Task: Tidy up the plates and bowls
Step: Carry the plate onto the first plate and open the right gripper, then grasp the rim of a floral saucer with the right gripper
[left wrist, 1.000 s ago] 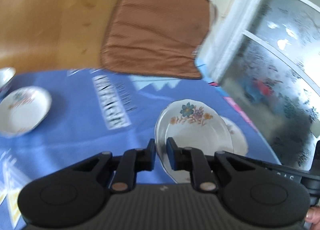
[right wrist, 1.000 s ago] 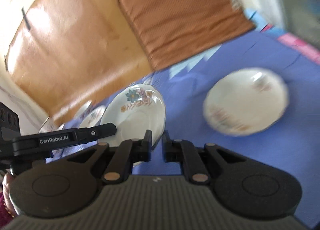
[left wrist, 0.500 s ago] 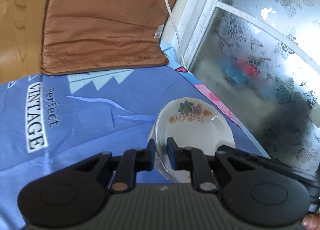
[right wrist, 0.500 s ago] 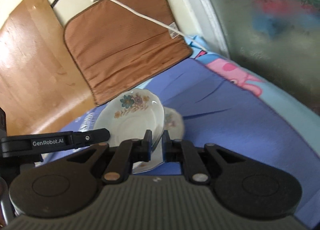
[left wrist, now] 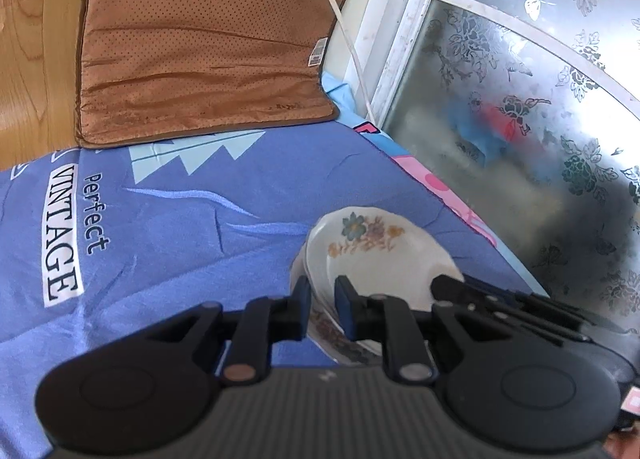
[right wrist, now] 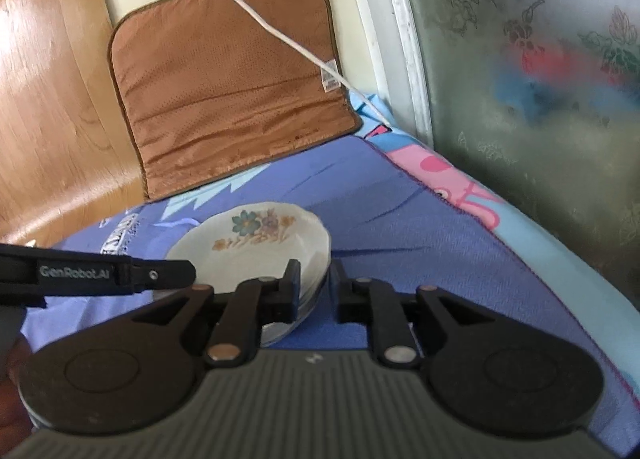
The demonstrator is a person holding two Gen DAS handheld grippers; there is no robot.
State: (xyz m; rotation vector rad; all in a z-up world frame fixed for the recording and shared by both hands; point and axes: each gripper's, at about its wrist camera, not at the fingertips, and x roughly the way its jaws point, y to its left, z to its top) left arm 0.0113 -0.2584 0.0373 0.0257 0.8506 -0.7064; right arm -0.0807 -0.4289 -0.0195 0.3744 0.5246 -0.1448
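Observation:
A white floral plate lies on top of another plate on the blue cloth. My left gripper grips the top plate's left rim, jaws shut on it. My right gripper is at the plate's right rim; its jaws stand slightly wider, with the rim of the stack between them. Each gripper shows in the other's view: the right gripper's body and the left gripper's arm.
A brown padded mat leans against the wall behind the cloth, with a white cable across it. A frosted floral window borders the right side. Wood panelling is on the left.
Both grippers carried the floral plate to the right and lowered it onto the other plate near the window. The right jaws have widened slightly.

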